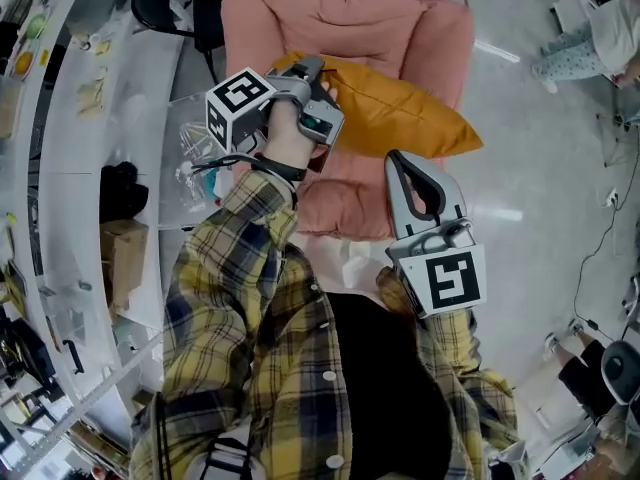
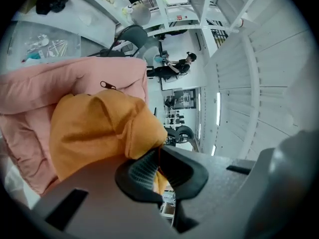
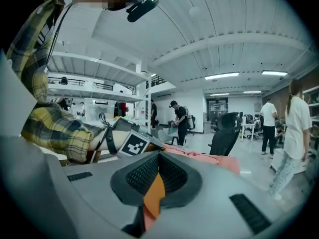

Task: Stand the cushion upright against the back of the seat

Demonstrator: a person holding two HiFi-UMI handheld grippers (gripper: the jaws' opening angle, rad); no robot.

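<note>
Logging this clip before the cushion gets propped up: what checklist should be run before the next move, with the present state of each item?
1. Left gripper shut on a corner of the cushion: ok.
2. Right gripper closed with orange fabric between its jaws: ok.
3. Cushion upright: not ok, it is slanted across the seat.
4. Cushion touching the seat back: cannot tell.
</note>
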